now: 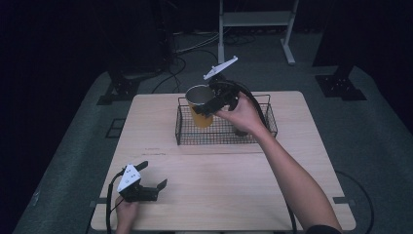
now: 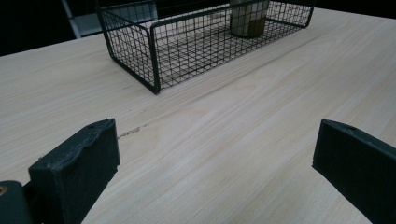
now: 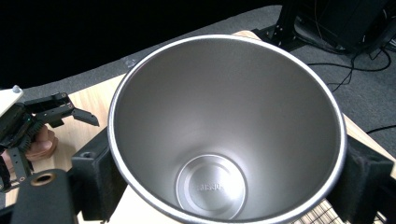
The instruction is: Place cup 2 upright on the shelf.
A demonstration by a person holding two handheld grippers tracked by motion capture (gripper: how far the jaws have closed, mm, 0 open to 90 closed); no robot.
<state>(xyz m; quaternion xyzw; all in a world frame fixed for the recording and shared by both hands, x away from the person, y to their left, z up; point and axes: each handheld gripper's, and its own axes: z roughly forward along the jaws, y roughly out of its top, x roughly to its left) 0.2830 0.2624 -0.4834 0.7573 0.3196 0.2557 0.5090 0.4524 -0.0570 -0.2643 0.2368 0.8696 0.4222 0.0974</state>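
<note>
Gripped between the right gripper (image 3: 224, 172) jaws at frame centre is a yellow steel-lined tumbler (image 3: 227, 126), over the black wire basket (image 1: 185, 134); low left, the left gripper (image 1: 155, 187) is held wide, empty.

A pale wooden table (image 1: 219, 190) is carrying everything here, its grain running lengthwise and a faint seam crossing its middle. A black wire basket (image 1: 221, 137) is sitting directly on the far half of the top — low-walled, oblong, with a fine mesh floor. Inside it, at the right end, a brownish cup (image 2: 249, 18) is standing upright. The left gripper (image 1: 146, 187) is resting near the front left corner — whether it is touching the wood is unclear.
</note>
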